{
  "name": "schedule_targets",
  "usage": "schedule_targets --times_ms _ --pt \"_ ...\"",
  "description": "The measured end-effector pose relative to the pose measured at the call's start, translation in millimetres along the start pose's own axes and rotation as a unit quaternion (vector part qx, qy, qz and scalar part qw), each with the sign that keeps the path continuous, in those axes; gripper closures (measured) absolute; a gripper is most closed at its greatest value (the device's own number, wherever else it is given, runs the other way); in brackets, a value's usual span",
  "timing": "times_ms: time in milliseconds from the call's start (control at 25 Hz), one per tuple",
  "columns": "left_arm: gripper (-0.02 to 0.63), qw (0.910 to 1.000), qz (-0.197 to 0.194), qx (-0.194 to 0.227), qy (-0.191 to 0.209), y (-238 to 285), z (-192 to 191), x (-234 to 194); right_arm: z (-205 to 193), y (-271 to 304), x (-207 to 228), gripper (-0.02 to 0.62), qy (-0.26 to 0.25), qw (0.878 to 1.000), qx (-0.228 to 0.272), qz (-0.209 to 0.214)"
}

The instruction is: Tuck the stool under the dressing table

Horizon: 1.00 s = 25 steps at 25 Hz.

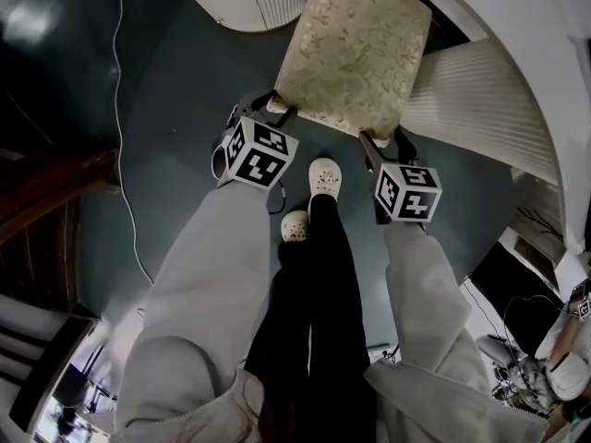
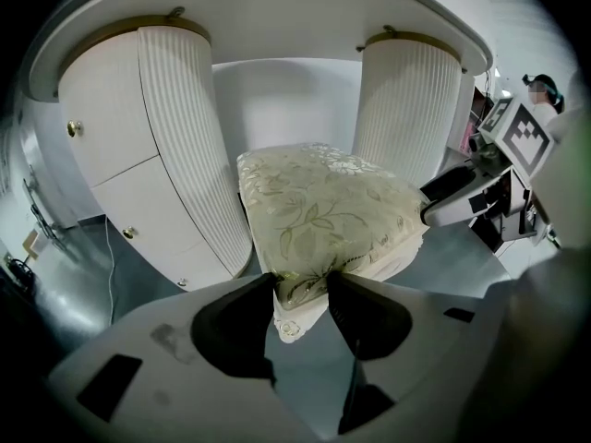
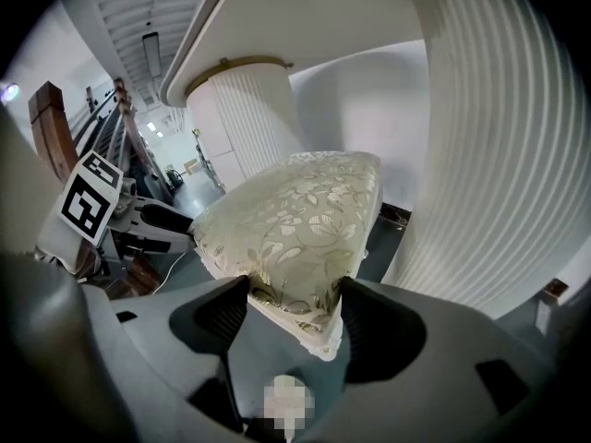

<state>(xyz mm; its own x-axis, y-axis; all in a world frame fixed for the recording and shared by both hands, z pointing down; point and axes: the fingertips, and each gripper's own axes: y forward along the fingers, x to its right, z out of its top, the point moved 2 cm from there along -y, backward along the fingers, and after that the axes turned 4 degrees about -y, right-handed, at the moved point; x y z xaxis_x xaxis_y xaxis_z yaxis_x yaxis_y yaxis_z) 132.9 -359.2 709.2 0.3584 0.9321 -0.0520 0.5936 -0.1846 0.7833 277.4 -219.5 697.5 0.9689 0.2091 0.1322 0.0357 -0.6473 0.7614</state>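
While the left hand-held gripper (image 1: 277, 107) and right hand-held gripper (image 1: 383, 141) each clamp a near corner of the stool (image 1: 355, 49), its seat sits partway between the dressing table (image 2: 277, 7) pedestals. It looks roughly half tucked, and the near half wants pushing in.

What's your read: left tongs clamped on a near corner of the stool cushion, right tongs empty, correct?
Wrong on the right tongs: not empty, they clamp the stool cushion at its other near corner, as the right gripper view shows. The left tongs clamp their corner as stated.
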Motion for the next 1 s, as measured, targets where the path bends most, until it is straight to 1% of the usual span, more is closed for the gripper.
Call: schedule_targets --times_ms 160,480,840,1000 --pt "0.420 1.0000 0.006 -0.002 0.000 6 11 -8 11 5 4 0.227 0.005 1.000 0.003 -0.006" --pt "0.423 0.9999 0.008 -0.011 0.011 25 35 -24 31 20 16 0.227 0.021 1.000 -0.003 -0.017" --pt "0.425 0.9996 0.016 -0.003 0.024 38 62 -37 53 31 30 0.227 0.027 0.999 0.023 -0.024" --pt "0.426 0.9993 0.025 0.008 0.025 48 77 -47 65 40 38 0.227 0.030 0.999 0.033 -0.027"
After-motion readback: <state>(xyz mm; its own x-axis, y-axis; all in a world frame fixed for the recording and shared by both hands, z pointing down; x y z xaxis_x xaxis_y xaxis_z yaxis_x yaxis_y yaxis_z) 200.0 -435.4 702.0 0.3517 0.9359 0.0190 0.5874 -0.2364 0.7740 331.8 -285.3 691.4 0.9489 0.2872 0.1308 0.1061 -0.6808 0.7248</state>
